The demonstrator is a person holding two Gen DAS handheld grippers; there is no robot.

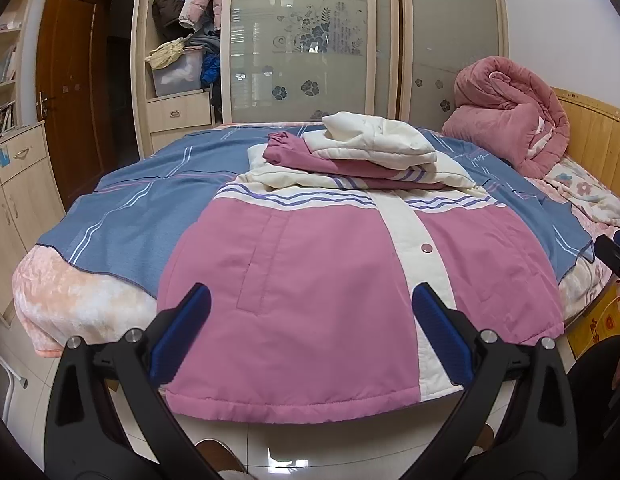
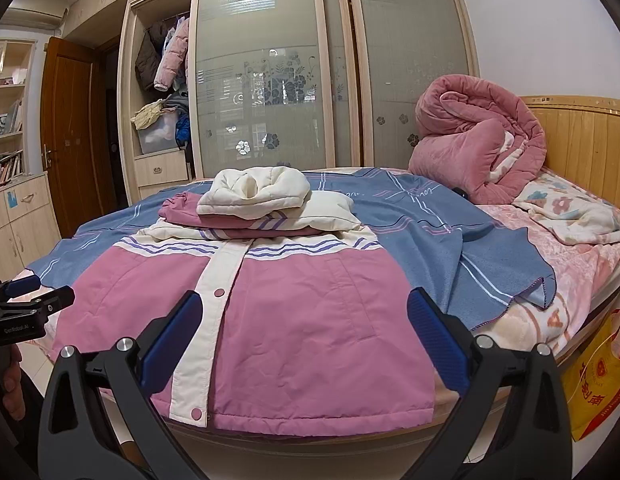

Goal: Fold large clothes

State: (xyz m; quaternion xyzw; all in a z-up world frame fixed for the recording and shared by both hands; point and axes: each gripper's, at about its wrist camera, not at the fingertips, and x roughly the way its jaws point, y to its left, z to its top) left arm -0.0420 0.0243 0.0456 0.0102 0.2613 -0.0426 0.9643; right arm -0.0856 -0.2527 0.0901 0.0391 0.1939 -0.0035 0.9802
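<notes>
Now, jacket (image 1: 310, 280): we see it lying front-up on the bed, sleeves and hood (image 1: 374, 138) already folded over the chest, hem hanging just past the near edge.
Handling: we judge it padded, soft and bulky, light but springy, with slick fabric.
Hold: we would pinch the thick hem (image 2: 318, 416) at both corners.
Left tongs (image 1: 310, 340): released, wide apart, holding nothing.
Right tongs (image 2: 306, 340): released too, empty above the hem.
Bed: blue blanket (image 2: 450, 248) underneath, rolled pink quilt (image 2: 478, 140) at the headboard.
</notes>
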